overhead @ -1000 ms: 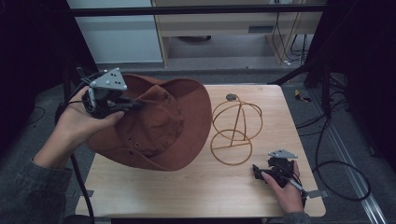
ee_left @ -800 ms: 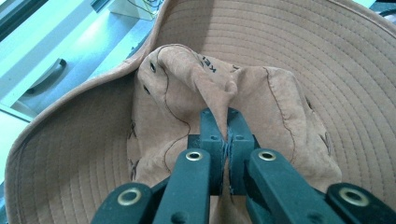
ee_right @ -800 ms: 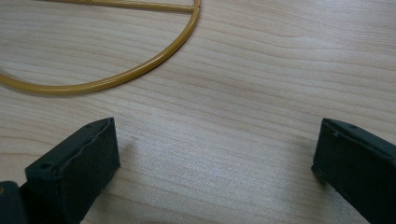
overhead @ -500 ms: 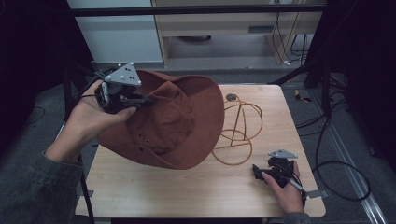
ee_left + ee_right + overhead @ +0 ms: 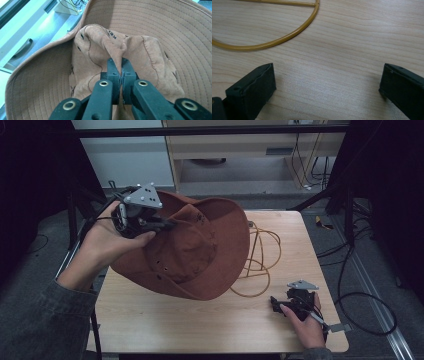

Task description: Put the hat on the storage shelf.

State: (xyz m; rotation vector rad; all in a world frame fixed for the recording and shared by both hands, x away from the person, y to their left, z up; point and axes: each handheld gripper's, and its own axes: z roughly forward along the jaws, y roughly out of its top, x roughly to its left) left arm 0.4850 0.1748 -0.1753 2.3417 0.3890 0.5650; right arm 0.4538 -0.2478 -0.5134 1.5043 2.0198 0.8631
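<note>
1. left hand [image 5: 107,242]: raised above the table's left edge, forearm in a grey sleeve [image 5: 35,320] coming up from the lower left; wrist bent so the left gripper [image 5: 167,224] points right, into the hat.
2. left gripper: jaws pressed together on a pinched fold of the hat's crown; grey three-cornered plate on top.
3. hat [image 5: 200,252]: brown, wide-brimmed, held tilted in the air over the table's left half, its right brim overlapping the wire stand.
4. wire stand [image 5: 262,255]: gold wire, standing on the table [image 5: 200,320] just right of the hat, partly hidden behind the brim.
5. right hand [image 5: 305,325]: resting low at the table's near right corner, well apart from the hat, holding the right gripper [image 5: 274,302] pointing left.
6. right gripper: jaws wide apart, nothing between them.
7. left gripper view: shows the fold clamped between the pads, stitched rings on the brim, eyelets and dark lettering on the crown [image 5: 100,47].
8. right gripper view: shows the stand's round base ring [image 5: 274,41] lying flat on the wood grain, ahead of the jaws.
</note>
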